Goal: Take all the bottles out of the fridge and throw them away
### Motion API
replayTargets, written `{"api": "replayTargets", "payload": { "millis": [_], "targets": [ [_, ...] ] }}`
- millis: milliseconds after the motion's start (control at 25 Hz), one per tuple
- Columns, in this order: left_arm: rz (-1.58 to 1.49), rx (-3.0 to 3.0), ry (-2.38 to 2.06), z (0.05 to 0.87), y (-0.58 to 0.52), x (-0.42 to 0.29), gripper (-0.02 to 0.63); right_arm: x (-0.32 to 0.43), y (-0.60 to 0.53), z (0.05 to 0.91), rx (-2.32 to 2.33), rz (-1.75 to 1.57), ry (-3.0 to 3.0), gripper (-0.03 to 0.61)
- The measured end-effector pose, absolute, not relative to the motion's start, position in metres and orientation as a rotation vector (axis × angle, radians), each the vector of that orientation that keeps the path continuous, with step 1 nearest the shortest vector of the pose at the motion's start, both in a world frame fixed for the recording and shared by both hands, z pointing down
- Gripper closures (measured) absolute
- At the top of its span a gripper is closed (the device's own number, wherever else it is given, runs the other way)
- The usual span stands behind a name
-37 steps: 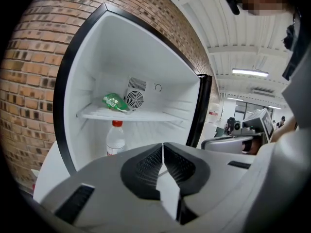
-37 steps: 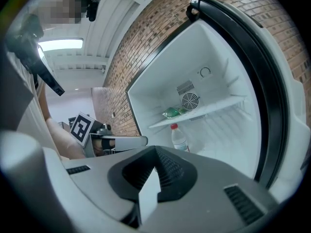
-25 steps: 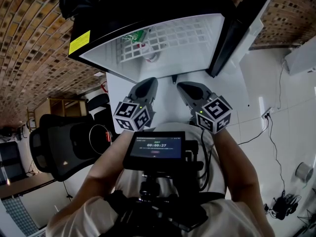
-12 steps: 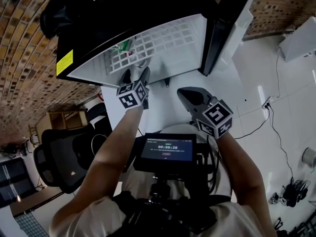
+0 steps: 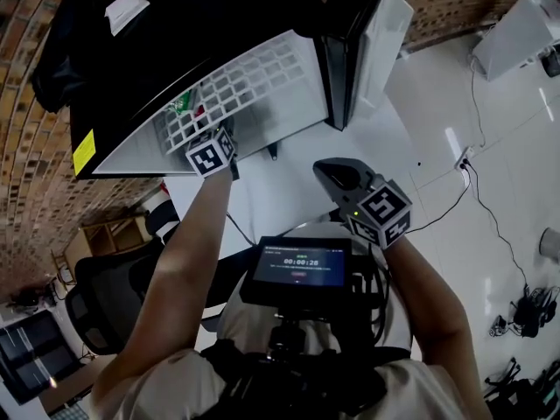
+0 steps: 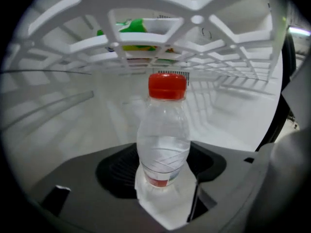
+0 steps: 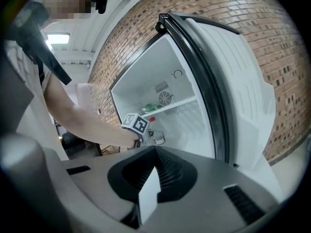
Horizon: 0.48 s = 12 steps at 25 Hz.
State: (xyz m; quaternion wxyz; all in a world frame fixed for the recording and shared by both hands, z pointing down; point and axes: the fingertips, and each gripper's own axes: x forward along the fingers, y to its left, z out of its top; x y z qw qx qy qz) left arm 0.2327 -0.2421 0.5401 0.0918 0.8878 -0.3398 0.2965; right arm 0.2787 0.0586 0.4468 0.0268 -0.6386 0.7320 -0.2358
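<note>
A clear plastic bottle (image 6: 163,140) with a red cap stands upright on the fridge floor, under a white wire shelf (image 6: 160,57). My left gripper (image 6: 165,195) is reached into the fridge. Its jaws are closing, with the bottle's lower part between them; I see no pad pressing on it. In the head view only its marker cube (image 5: 210,155) shows at the shelf's edge. On the shelf lies a green item (image 6: 131,33). My right gripper (image 5: 337,175) is shut and empty, held back outside the fridge, near my chest. The right gripper view shows the bottle (image 7: 156,138) by the left gripper.
The fridge door (image 5: 372,42) stands open on the right, beside a brick wall (image 7: 243,47). A black office chair (image 5: 114,296) and a wooden shelf unit (image 5: 109,234) are at the left. Cables (image 5: 525,309) lie on the white tiled floor to the right.
My left gripper has moved from in front of my body forward into the fridge, under the wire shelf, and its jaws have opened. The right gripper has stayed about where it was.
</note>
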Motion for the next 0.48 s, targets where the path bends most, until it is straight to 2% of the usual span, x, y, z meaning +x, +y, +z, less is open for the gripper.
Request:
{"api": "replayTargets", "payload": {
  "millis": [480],
  "targets": [
    [0.875, 2.757, -0.703, 0.522, -0.131, 0.186, 0.313, 0.247, 0.026, 0.442, -1.826, -0.714, 2.382, 0.575]
  ]
}}
